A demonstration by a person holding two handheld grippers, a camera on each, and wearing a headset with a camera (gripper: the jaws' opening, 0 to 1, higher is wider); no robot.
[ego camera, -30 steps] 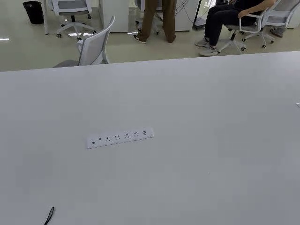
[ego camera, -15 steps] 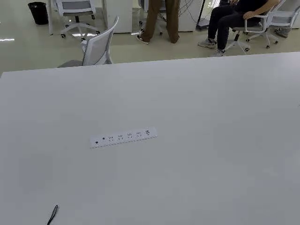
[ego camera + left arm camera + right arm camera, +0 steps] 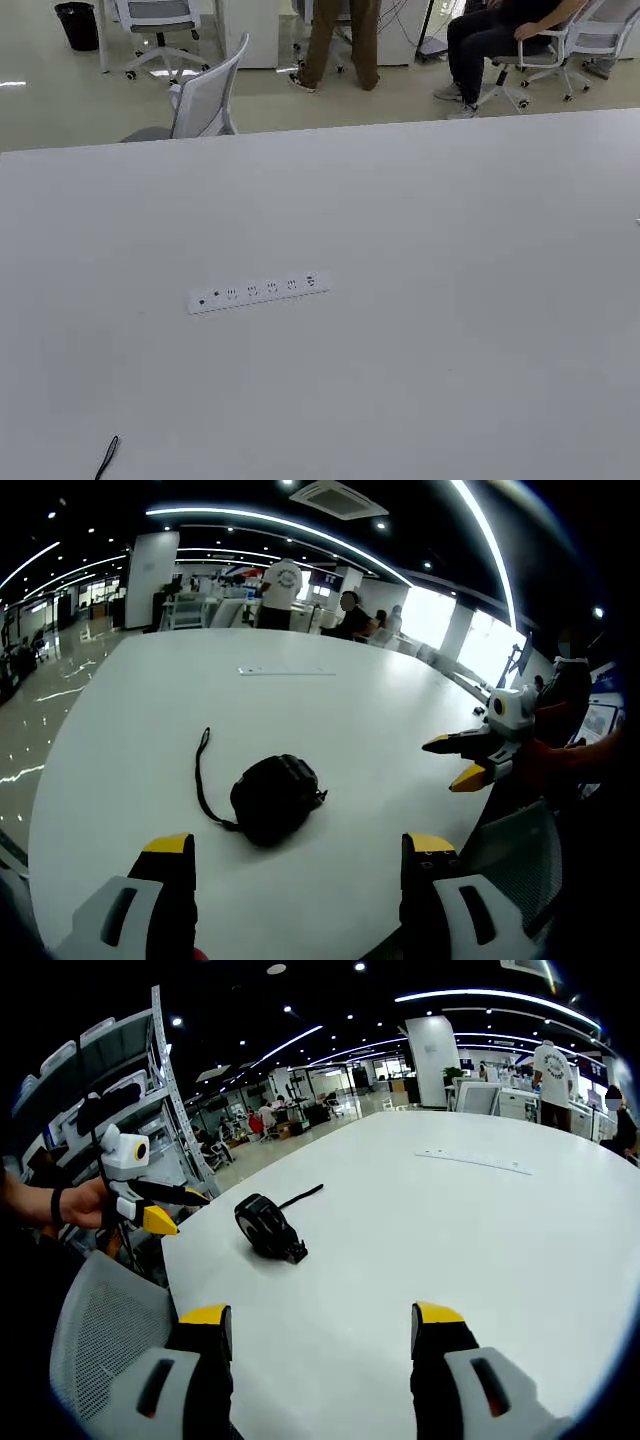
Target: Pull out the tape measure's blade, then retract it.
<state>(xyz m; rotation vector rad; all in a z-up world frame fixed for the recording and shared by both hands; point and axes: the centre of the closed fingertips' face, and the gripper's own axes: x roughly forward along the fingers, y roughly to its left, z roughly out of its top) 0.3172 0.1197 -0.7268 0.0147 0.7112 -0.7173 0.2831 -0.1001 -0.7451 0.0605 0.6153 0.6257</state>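
Both grippers empty. Left gripper (image 3: 300, 845) jaws wide open, nothing between them. Right gripper (image 3: 325, 1315) the same. Neither touches anything; both hang off the near edge of the tabletop (image 3: 450, 300), one on each side.

Tape measure (image 3: 277, 798) sits on the tabletop near that edge, between the two grippers and apart from both. Black case, blade fully in as far as I can tell. Strap (image 3: 203, 780) trails off it towards the middle of the tabletop, where the power strip (image 3: 258, 291) lies well away.

Risks as I see them:
- Case is close to the edge. A jaw that nudges instead of clamping could push it off.
- Case looks rounded and smooth, so an off-centre clamp could squirt it out or spin it.
- Blade tip is small and low. The second gripper could miss it or pinch the case mouth.
- With a weak hold on the case, pulling the blade drags the whole tape.
- Letting go of the tip at full pull lets the blade whip back and jerk the case.
- Strap could snag a jaw.
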